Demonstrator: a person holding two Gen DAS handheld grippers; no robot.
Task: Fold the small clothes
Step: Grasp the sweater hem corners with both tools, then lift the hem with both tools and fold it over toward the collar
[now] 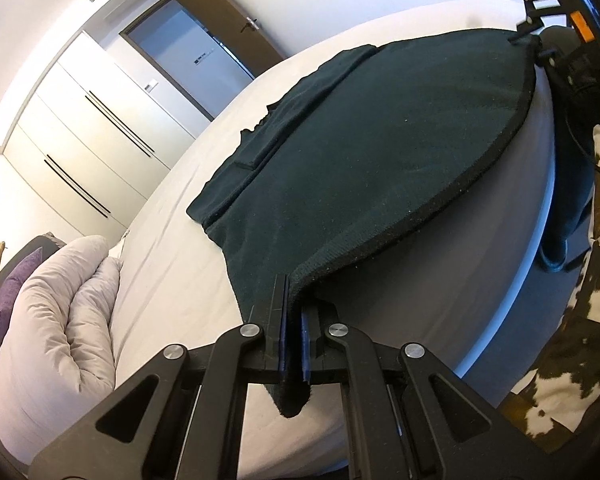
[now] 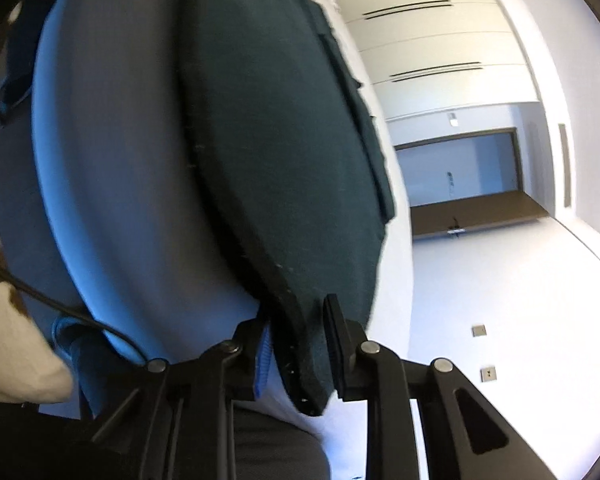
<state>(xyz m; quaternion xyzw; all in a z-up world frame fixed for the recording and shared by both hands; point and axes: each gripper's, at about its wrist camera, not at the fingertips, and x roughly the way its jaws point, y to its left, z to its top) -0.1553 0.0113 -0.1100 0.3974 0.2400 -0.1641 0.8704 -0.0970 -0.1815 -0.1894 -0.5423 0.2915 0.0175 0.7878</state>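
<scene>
A dark green knit garment (image 1: 364,148) lies spread on the white bed (image 1: 172,264), its near hem lifted off the sheet. My left gripper (image 1: 294,320) is shut on one corner of that hem. My right gripper (image 1: 530,38) shows at the top right of the left wrist view, holding the hem's other corner. In the right wrist view the right gripper (image 2: 300,344) is shut on the garment's (image 2: 284,128) thick hem edge, and the cloth stretches away over the bed (image 2: 112,168). A folded part of the garment (image 1: 300,92) lies along its far side.
A bunched pale duvet (image 1: 56,320) and purple and yellow pillows (image 1: 8,292) lie at the left end of the bed. White wardrobes (image 1: 88,128) and a doorway (image 1: 196,52) stand beyond. A brown and white cowhide rug (image 1: 572,344) lies on the floor beside the bed.
</scene>
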